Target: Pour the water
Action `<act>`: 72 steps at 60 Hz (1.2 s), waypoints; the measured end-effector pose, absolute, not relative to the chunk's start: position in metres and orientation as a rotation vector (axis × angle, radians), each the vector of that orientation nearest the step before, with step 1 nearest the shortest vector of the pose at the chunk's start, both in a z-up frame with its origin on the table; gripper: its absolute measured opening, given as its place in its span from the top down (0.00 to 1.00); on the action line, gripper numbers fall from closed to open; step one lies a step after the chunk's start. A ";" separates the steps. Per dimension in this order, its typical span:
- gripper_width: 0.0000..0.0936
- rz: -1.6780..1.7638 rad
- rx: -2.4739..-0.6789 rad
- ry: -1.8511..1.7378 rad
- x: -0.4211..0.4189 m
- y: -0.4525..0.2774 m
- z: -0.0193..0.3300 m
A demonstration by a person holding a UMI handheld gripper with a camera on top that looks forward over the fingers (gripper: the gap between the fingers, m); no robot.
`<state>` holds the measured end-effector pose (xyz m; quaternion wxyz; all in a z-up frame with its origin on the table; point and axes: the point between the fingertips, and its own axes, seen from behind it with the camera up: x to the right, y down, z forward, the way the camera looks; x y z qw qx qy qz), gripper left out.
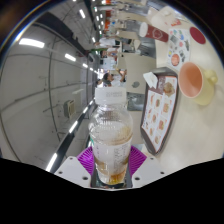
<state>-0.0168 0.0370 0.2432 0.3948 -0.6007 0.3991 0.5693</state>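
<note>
My gripper (111, 163) is shut on a clear plastic bottle (110, 135) with a white cap. Both purple pads (92, 158) press on its sides. The bottle stands upright between the fingers and holds a little amber liquid at the bottom. A pale yellow cup (196, 82) with a pink inside stands far beyond the fingers to the right on the white table (45, 95). The bottle is well apart from the cup.
A printed menu card (160, 105) in a dark frame lies between the bottle and the cup. More printed cards and a red-and-white item (180, 40) lie further back. A small white cup (108, 77) stands beyond the bottle. A lined sheet (70, 105) lies to the left.
</note>
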 end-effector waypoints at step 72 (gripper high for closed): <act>0.57 0.044 -1.811 0.186 0.323 0.054 0.209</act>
